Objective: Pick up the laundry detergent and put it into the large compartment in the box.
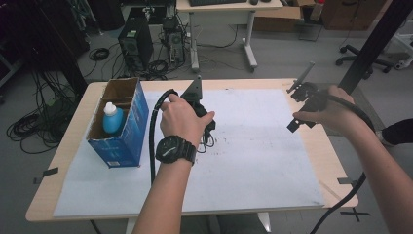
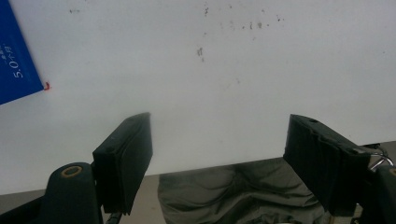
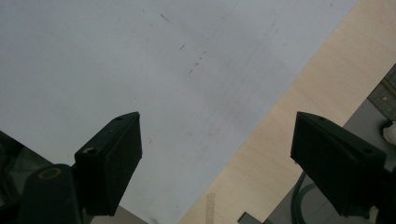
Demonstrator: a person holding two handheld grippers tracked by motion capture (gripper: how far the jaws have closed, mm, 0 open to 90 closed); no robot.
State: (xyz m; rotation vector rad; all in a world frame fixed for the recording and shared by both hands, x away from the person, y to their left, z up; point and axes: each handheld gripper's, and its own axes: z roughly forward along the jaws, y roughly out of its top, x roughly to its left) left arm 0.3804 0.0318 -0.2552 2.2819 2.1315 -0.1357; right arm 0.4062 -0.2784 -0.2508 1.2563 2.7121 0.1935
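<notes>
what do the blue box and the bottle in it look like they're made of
Blue box: looks like cardboard, with a glossy blue printed outside and raw brown inside on its open flaps. Bottle: probably plastic, with a smooth blue body and a white cap; it is too small to be sure.

A blue cardboard box (image 1: 122, 126) with white print and a plain brown inside holds a blue plastic bottle (image 1: 112, 120) with a white cap. The pale wooden table (image 1: 331, 161) carries a white paper sheet (image 1: 253, 161) flecked with small dark marks. Both the left hand-held gripper (image 1: 207, 124) and the right hand-held gripper (image 1: 299, 114) are black, with black cables. A black wristwatch (image 1: 175, 150) sits on the left wrist.
</notes>
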